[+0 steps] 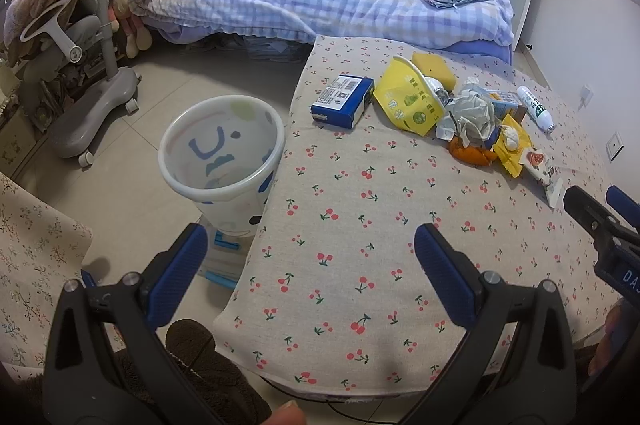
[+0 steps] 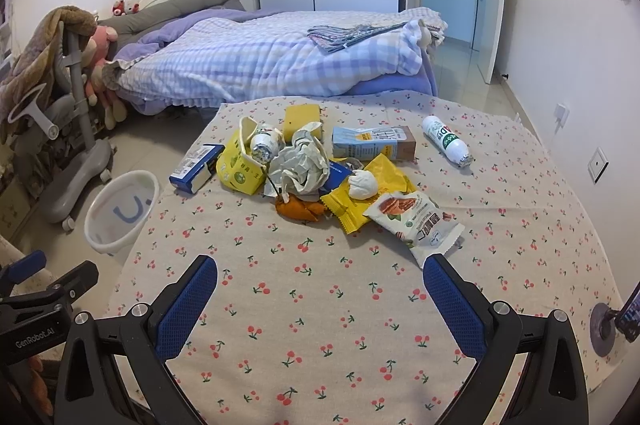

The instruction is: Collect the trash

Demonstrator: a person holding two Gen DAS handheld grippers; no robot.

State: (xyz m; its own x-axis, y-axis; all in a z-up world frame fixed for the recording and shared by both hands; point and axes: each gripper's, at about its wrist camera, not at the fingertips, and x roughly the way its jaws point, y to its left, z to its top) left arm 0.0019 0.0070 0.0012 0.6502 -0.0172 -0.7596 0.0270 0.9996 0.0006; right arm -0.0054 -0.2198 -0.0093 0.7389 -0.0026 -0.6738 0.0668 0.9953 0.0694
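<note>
A pile of trash lies on the cherry-print table: a blue box, a yellow bag, crumpled paper, a carton, a white bottle, yellow wrappers and a nut packet. A white bin stands on the floor left of the table. My left gripper is open over the table's near-left edge, holding nothing. My right gripper is open and empty, just short of the nut packet. In the left wrist view the blue box sits nearest the bin.
A bed with a checked quilt stands beyond the table. A grey wheeled chair draped with a blanket is at the left. Floor tiles lie between chair, bin and bed. A phone on a mount sits at the table's right edge.
</note>
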